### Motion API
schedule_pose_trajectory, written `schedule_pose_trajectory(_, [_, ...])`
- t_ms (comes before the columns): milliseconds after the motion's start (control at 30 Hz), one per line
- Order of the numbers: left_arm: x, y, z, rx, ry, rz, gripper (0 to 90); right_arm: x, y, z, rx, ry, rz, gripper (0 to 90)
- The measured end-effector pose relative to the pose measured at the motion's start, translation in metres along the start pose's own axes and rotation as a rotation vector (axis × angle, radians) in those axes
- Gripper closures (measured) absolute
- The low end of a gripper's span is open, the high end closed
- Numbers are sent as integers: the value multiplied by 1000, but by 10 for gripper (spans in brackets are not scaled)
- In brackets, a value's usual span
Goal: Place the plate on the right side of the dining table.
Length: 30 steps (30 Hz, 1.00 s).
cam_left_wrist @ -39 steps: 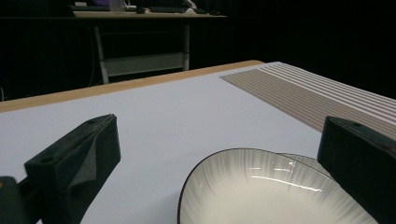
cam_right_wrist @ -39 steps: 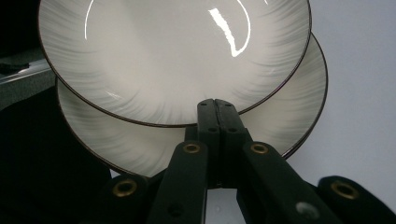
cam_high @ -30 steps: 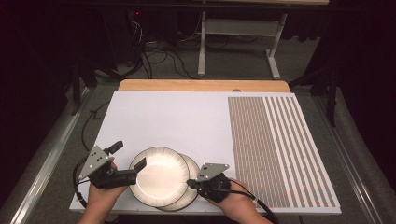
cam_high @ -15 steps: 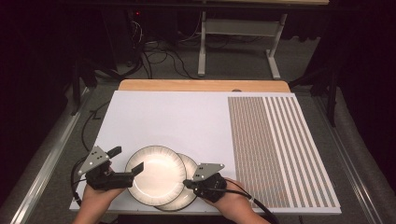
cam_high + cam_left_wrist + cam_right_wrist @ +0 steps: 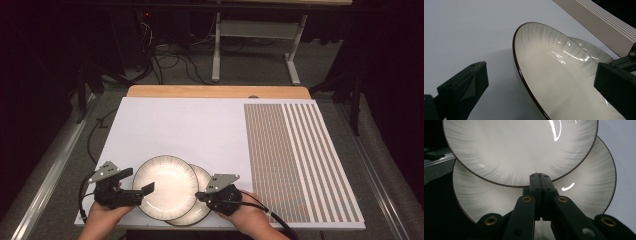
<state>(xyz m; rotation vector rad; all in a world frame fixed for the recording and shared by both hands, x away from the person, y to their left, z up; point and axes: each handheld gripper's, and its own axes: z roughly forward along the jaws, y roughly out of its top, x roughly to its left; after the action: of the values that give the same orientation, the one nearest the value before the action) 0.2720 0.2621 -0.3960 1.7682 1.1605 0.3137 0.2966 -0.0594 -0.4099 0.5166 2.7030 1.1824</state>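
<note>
The upper plate (image 5: 165,187) has slid leftward off the lower plate (image 5: 200,207); the left gripper (image 5: 137,187) has fingers wide, straddling its near rim. The right gripper (image 5: 202,196), fingers closed empty, rests just beyond the lower plate's rim.

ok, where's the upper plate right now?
High view: upper plate at the white board's near-left edge, overlapping the lower plate, between the left claw and right claw.

White rectangular tabletop sheet (image 5: 190,130); brown-striped panel (image 5: 295,160) along its right edge. Light wooden strip (image 5: 215,91) at far edge. Black cables (image 5: 170,60) and white metal frame (image 5: 260,35) on grey floor beyond.
</note>
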Motion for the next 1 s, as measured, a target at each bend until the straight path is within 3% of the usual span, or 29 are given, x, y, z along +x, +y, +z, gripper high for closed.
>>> schedule_pose_trajectory(267, [2, -7, 9, 104, -58, -48, 8, 1, 0, 0, -7, -3, 0, 900])
schedule_pose_trajectory(433, [2, -7, 12, 134, -78, -63, 35, 1, 0, 0, -5, -4, 1, 900])
schedule_pose_trajectory(667, [-2, -6, 16, 170, -109, -67, 197, 0, 0, 0, -1, -4, 3, 900])
schedule_pose_trajectory(767, [-5, -5, 17, 177, -115, -62, 228, 0, 0, 0, 1, -5, 4, 900])
schedule_pose_trajectory(900, [-7, -4, 18, 199, -104, -57, 285, 1, 0, 1, -5, -9, 4, 900])
schedule_pose_trajectory(1000, [-3, -3, 16, 199, -105, -86, 349, 1, 0, 1, -7, -8, -5, 900])
